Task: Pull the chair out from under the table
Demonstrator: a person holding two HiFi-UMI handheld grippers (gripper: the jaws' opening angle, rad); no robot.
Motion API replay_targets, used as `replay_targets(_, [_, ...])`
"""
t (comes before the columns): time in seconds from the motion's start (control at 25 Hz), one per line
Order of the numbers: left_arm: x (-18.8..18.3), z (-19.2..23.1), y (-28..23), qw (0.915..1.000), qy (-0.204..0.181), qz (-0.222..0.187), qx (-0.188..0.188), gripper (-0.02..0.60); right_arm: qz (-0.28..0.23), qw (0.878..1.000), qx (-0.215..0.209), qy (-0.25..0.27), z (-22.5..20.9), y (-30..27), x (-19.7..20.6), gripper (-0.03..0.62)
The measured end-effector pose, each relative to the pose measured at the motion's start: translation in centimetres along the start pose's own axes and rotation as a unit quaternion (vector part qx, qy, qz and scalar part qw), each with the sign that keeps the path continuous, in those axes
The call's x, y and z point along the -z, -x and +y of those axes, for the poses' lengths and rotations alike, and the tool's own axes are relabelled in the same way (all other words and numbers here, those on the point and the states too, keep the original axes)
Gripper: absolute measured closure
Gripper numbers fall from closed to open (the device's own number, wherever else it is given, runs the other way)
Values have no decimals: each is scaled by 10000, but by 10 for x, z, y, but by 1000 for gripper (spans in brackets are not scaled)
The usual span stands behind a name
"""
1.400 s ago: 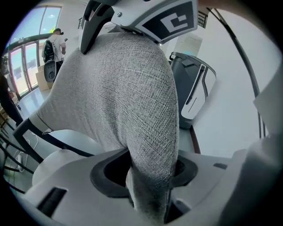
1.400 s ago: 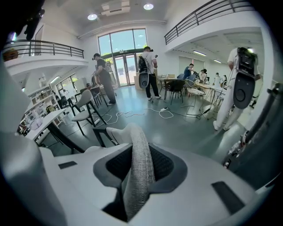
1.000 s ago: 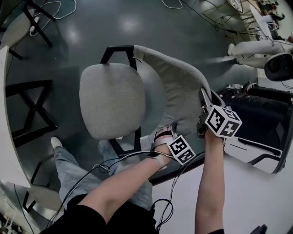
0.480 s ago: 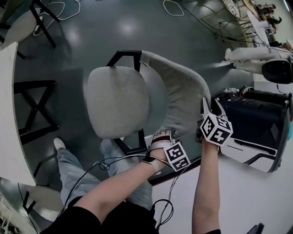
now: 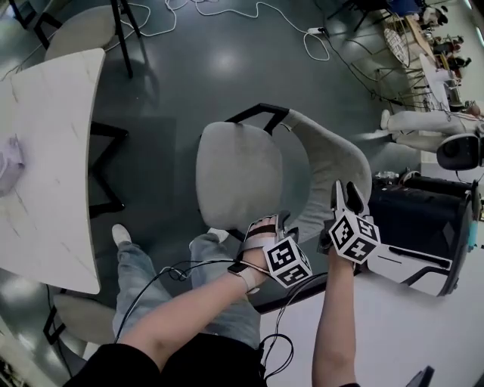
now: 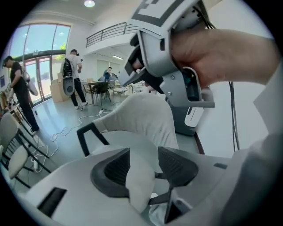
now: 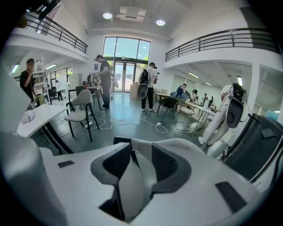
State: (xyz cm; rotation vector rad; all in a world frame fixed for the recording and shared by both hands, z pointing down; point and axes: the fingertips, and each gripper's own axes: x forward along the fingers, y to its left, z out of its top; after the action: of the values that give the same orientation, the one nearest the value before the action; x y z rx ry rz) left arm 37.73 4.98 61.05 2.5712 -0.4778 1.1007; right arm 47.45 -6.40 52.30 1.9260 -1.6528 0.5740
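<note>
The chair has a grey padded seat (image 5: pixel 238 178), a curved grey backrest (image 5: pixel 333 162) and a black frame. It stands free on the dark floor to the right of the white table (image 5: pixel 53 151). My left gripper (image 5: pixel 284 224) is shut on the near end of the backrest (image 6: pixel 141 119). Its jaws have just been closing, with the fabric edge filling the gap between the pads. My right gripper (image 5: pixel 345 198) is shut on the backrest's top edge (image 7: pixel 137 176) a little further along. That gripper also shows in the left gripper view (image 6: pixel 159 57), above the chair.
A second chair (image 5: pixel 83 30) stands beyond the table, with cables (image 5: pixel 227 11) across the floor behind it. A black-and-white machine (image 5: pixel 423 219) and a white humanoid robot (image 5: pixel 446 136) stand on the right. The person's legs (image 5: pixel 136 272) are beside the chair. People stand near the glass doors (image 7: pixel 126 57).
Both grippers have stayed on the backrest and moved back with the chair. In the head view the seat has shifted right and much more of the white table shows at left.
</note>
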Motion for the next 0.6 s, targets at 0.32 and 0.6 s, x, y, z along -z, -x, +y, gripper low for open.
replay_targets(0.32, [74, 112, 171, 9930, 446, -553, -943, 457, -319, 9965, -760, 161, 209, 40, -44, 462])
replay_targets(0.6, [151, 216, 334, 9777, 711, -1058, -1672, 574, -742, 9833, -1647, 202, 419, 82, -87, 555])
